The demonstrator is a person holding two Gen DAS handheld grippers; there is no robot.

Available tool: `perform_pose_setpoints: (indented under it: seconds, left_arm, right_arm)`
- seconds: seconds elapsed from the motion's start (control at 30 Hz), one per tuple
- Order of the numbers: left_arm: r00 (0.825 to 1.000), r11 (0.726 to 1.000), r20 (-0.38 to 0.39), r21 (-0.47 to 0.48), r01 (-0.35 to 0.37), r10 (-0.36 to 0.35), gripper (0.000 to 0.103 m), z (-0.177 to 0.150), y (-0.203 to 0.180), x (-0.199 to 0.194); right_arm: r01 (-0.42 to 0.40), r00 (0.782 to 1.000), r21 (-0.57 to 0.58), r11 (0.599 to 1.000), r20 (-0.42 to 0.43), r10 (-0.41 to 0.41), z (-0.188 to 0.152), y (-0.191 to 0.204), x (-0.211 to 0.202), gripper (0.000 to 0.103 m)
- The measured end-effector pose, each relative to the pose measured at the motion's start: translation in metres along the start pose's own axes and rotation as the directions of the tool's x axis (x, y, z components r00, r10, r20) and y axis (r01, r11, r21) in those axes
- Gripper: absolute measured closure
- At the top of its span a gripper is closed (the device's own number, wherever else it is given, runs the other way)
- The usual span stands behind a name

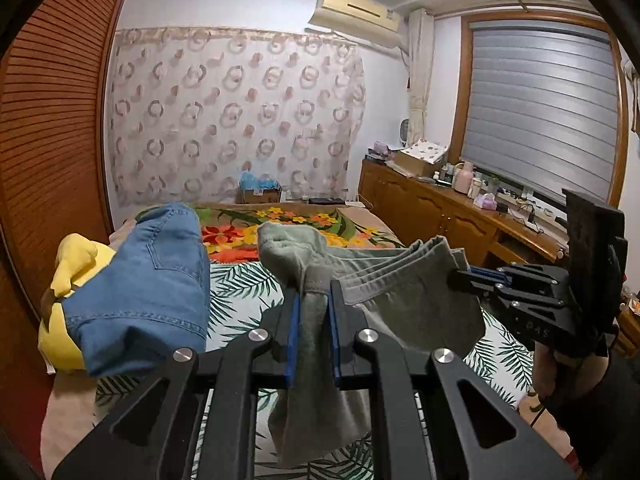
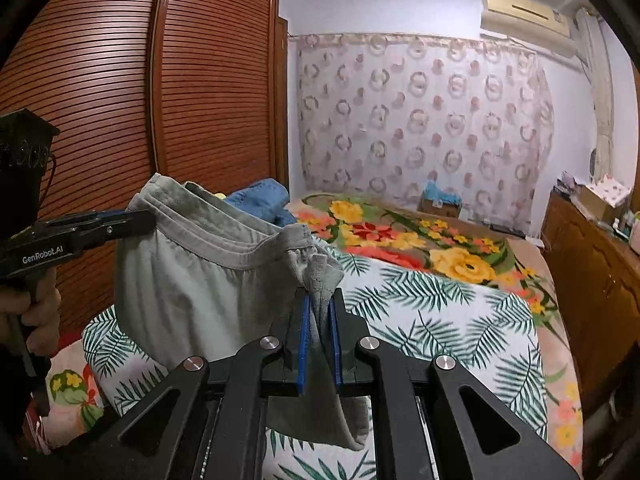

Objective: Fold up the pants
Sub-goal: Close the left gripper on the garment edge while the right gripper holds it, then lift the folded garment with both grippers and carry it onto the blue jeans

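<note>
We see a bed (image 1: 240,280) under a leaf-print sheet and a floral blanket (image 2: 440,248), with a louvred wardrobe (image 2: 200,100) left and a wooden sideboard (image 1: 440,208) right. One pair of grey pants (image 1: 384,280) hangs above the bed's near edge, its waistband stretched between our two grippers: left gripper (image 1: 314,300) and right gripper (image 2: 318,312) both clamp it. Only the left view shows the yellow garment (image 1: 76,264) under the folded jeans (image 1: 160,280).

Blue jeans (image 1: 148,280) draped over something yellow (image 1: 68,280), leafy-print sheet (image 2: 440,300) and floral blanket (image 2: 400,232) on the bed, slatted wardrobe (image 2: 200,80) beside it.
</note>
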State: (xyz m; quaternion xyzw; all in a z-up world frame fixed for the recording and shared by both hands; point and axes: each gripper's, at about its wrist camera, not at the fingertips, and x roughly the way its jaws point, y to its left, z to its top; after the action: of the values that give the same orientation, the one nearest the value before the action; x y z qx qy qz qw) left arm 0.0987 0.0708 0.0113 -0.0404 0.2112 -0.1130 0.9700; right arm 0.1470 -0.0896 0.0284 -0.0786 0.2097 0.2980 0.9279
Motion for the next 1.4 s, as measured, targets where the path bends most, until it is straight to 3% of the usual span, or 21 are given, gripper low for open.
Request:
perform_pose_setpoints:
  seconds: [0.47,0.87,1.2,1.4]
  left_arm:
    - [0.996,0.997,0.046,-0.031,-0.071,0.073,0.09,0.02,0.05,-0.001]
    - [0.984,0.982,0.034,-0.089,-0.169,0.172,0.09,0.038,0.114,0.03]
    - [0.971,0.956,0.022,-0.185,-0.229,0.236,0.09,0.017,0.164,0.05]
    - [0.963,0.939,0.03,-0.235,-0.253,0.267,0.09,0.007,0.176,0.05]
  right_arm:
    - [-0.055,0.998,-0.061,0.997,0.009,0.055,0.034,-0.005,0.059,0.094]
    - [-0.14,0.99,-0.122,0.983,-0.002,0.141,0.078,-0.024,0.141,0.094]
    - [-0.216,0.976,-0.231,0.949,-0.038,0.213,0.1,-0.027,0.222,0.094]
    - [-0.238,0.971,-0.314,0.919,-0.065,0.229,0.115,-0.016,0.259,0.094]
